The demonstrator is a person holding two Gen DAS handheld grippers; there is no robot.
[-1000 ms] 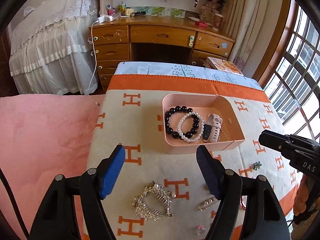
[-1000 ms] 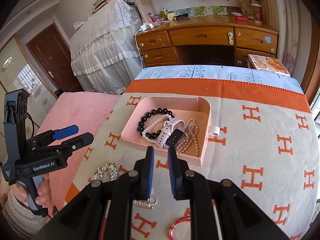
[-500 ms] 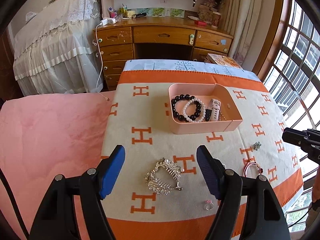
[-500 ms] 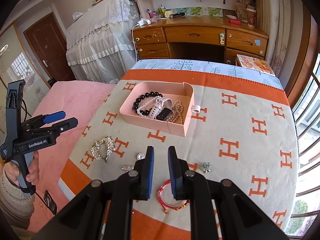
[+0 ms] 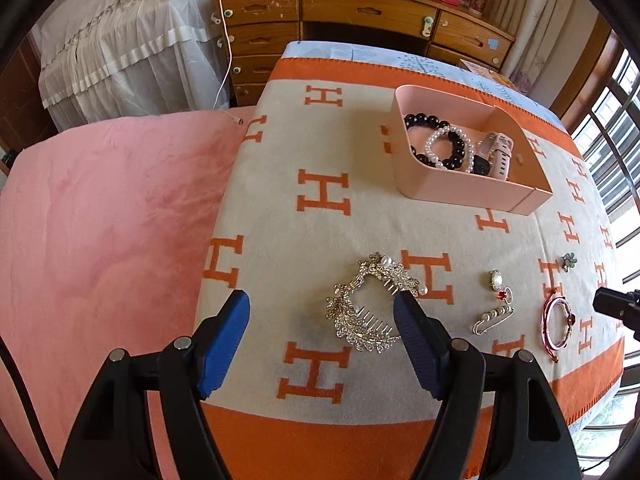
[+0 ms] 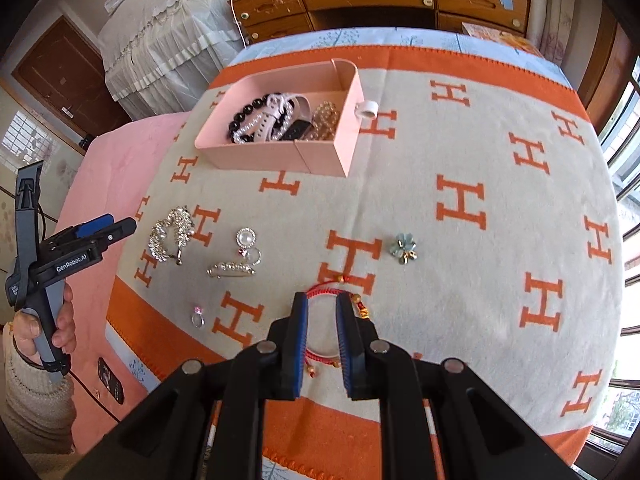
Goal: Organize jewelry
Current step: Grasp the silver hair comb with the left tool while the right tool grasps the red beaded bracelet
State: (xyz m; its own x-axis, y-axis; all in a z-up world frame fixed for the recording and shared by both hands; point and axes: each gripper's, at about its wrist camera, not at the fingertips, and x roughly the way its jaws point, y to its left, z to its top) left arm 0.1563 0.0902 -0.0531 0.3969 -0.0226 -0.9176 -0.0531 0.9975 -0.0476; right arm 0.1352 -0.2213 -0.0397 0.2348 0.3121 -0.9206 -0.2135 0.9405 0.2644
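A pink box (image 5: 472,194) (image 6: 256,156) on the H-patterned blanket holds black and pearl bracelets, a watch and beads. My left gripper (image 5: 320,312) is open above the blanket, its right finger beside a rhinestone hair comb (image 5: 370,308) (image 6: 170,234). My right gripper (image 6: 321,306) is partly open and empty, its fingers over a red cord bracelet (image 6: 328,292) (image 5: 558,326). Loose nearby lie a pearl brooch (image 6: 245,237), a pearl pin (image 6: 231,269), a flower brooch (image 6: 403,247) and a small ring (image 6: 197,317).
A pink bedspread (image 5: 104,216) lies left of the blanket. A wooden desk with drawers (image 5: 360,12) stands behind, a white draped bed (image 5: 120,48) at far left, windows at right. A small white cylinder (image 6: 367,110) sits by the box.
Both grippers have dropped lower and closer to the blanket's front. The left now sits by the hair comb; the right now straddles the red bracelet and has opened a little.
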